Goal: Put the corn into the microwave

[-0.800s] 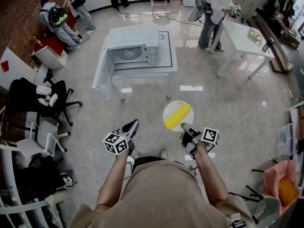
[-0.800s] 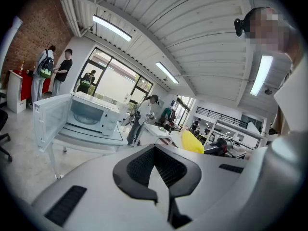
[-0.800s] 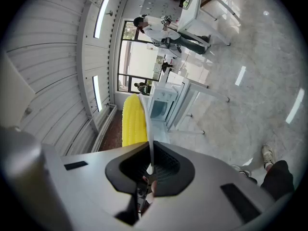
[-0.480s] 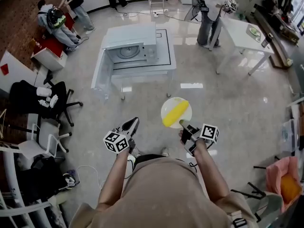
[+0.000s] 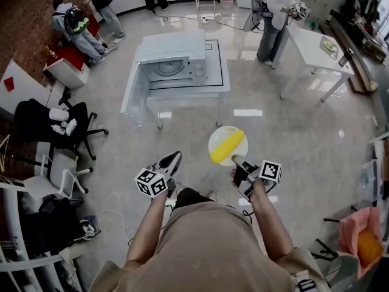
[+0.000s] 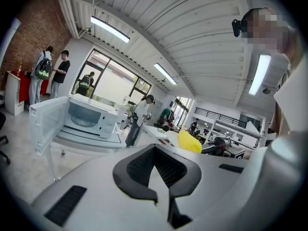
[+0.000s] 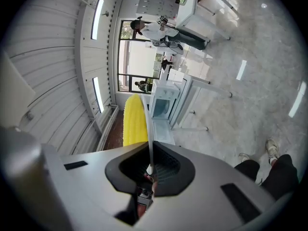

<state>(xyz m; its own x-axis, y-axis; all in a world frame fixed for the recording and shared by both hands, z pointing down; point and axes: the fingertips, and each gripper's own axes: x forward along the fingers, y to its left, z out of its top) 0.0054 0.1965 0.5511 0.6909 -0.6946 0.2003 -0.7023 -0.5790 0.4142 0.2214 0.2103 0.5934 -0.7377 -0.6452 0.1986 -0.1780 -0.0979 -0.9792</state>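
**Corn on a plate, well short of the open microwave**

The microwave (image 5: 173, 62) stood on a white table (image 5: 216, 81) at the far side of the room, its door swung open to the left. It was well apart from the plate (image 5: 220, 136) and slightly left of it. The corn (image 5: 226, 146) lay on the plate, its long axis slanting from near left to far right. The right gripper (image 5: 238, 160) was clamped on the plate's near rim, and the left gripper (image 5: 169, 162) hung alongside, jaws together and empty.
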